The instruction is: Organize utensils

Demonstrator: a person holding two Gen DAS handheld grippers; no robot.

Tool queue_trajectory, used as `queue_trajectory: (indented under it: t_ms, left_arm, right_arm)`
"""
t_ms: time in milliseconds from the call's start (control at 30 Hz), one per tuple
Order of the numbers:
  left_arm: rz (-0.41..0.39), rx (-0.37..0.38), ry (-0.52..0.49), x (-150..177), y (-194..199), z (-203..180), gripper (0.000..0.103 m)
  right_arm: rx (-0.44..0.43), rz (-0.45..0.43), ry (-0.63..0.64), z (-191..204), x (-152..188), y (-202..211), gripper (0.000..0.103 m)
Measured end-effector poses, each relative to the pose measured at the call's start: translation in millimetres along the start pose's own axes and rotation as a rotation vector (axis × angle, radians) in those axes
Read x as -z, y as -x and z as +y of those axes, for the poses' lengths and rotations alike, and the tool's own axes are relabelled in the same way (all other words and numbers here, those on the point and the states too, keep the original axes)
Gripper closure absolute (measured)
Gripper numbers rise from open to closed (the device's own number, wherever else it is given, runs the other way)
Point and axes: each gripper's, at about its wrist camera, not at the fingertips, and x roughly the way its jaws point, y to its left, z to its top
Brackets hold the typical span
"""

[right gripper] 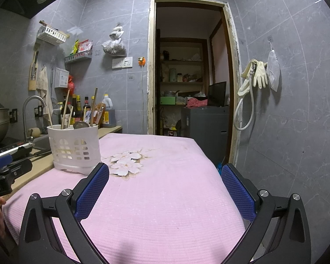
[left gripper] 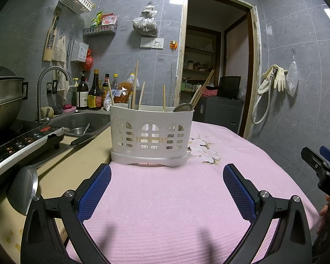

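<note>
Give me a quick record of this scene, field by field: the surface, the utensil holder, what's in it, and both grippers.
surface: pink cloth with a flower print
holder: white slotted utensil caddy, upright at the cloth's far left edge
contents: wooden chopsticks standing up, metal spoon at the right end
left gripper: open, empty, facing the caddy
right gripper: open, empty, caddy to its left

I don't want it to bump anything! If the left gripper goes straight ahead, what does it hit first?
Probably the white utensil holder: it stands dead ahead of the open left gripper on the pink cloth, nothing between.
</note>
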Motion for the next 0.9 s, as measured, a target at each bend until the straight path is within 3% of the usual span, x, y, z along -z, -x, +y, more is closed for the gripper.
queue_trajectory:
  t_ms: [900]
  left_arm:
    - [0.004,0.019,-0.018,-1.6,-1.1,2.6,0.003]
  right_arm:
    - [0.0,0.002,-0.001,1.5,-1.1,0.4,0.0]
